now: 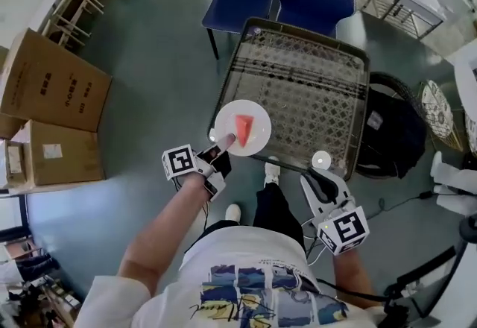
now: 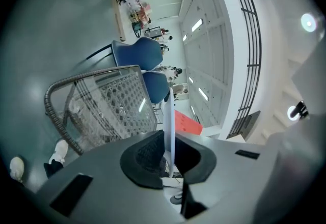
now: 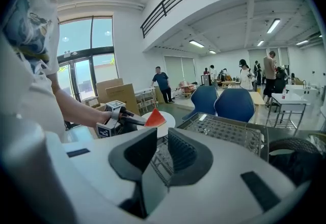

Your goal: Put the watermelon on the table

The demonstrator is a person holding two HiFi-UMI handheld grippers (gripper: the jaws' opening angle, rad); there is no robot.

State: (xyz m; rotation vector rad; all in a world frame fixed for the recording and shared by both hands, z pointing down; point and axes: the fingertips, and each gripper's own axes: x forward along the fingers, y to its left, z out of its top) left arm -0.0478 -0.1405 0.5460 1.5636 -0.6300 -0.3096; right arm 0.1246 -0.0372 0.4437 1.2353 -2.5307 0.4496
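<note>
The left gripper (image 1: 221,146) is clamped on the near rim of a white plate (image 1: 258,115), with the bare left forearm stretched forward from the body and the tool pointing roughly level toward the far side. The watermelon (image 1: 244,129), a red wedge, lies on that plate, which is held over the near left edge of the wire-mesh table (image 1: 305,27); whether the plate touches the mesh cannot be told. The right gripper (image 1: 319,177) is held low at the near right of the table, its jaws a little apart with nothing between them.

The left gripper view shows the plate (image 2: 169,121) edge-on as a thin white line pinched between the dark pads (image 2: 147,154), the watermelon (image 2: 187,122) just past it and the table's rim (image 2: 56,90) to the left. Only the right gripper view shows the scene side-on: the left gripper (image 3: 137,122) and the watermelon (image 3: 155,118) above the table (image 3: 224,129), with two blue chairs (image 3: 234,103) beyond.
</note>
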